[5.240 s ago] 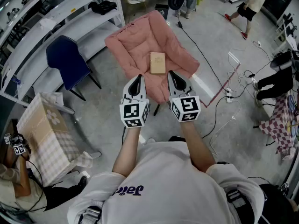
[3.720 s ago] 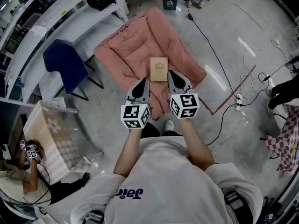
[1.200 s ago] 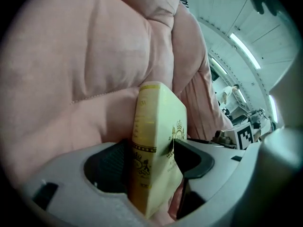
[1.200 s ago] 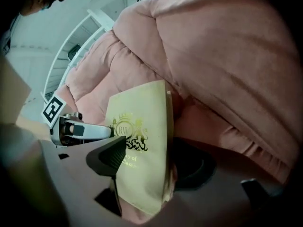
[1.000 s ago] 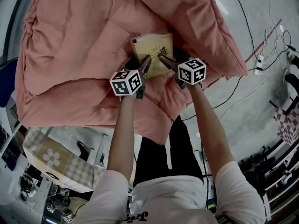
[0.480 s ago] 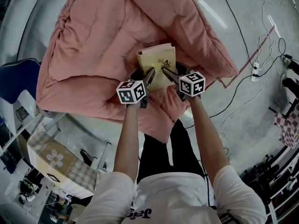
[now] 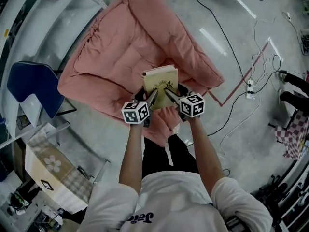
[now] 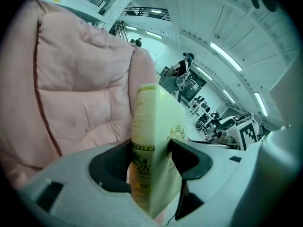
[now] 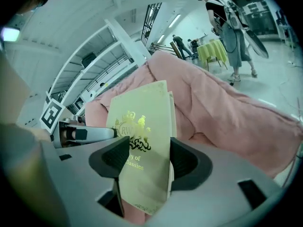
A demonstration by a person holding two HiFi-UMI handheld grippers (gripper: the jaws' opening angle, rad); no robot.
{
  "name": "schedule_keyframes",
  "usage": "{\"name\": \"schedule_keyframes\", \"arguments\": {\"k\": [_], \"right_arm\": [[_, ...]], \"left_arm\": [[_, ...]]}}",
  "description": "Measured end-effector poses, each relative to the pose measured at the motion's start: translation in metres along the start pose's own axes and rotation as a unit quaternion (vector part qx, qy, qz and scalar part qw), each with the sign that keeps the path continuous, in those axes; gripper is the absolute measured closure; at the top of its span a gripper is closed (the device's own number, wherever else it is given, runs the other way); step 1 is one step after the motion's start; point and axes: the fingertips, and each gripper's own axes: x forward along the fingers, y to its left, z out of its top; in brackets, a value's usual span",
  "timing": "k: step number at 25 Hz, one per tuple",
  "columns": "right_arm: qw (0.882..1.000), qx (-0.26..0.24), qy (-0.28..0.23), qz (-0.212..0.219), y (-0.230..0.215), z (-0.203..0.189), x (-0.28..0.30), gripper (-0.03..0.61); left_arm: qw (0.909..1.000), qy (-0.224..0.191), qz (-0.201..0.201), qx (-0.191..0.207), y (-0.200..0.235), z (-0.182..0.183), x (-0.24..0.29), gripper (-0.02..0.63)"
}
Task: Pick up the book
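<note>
Pale yellow book (image 7: 161,79) held up over the pink quilt (image 7: 120,47), near edge standing between both pairs of jaws, left gripper (image 7: 152,96) pinching the spine corner, right gripper (image 7: 170,94) pinching cover and pages, both spread wide.

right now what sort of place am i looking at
Probably a lab or workshop rather than a home: bare concrete floor with loose cables trailing across it, long white shelving along one side, and rows of strip lights on a high ceiling.
</note>
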Motion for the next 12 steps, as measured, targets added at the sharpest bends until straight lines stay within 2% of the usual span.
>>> {"name": "schedule_keyframes", "arguments": {"k": [8, 12], "right_arm": [[0.998, -0.048, -0.040, -0.001, 0.055, 0.041, -0.087, 0.308], [0.997, -0.048, -0.068, -0.004, 0.084, 0.057, -0.124, 0.310]], "left_arm": [[0.9976, -0.056, -0.009, 0.039, -0.081, 0.030, -0.071, 0.345], [0.9944, -0.082, -0.015, 0.066, -0.114, 0.044, -0.107, 0.345]]}}
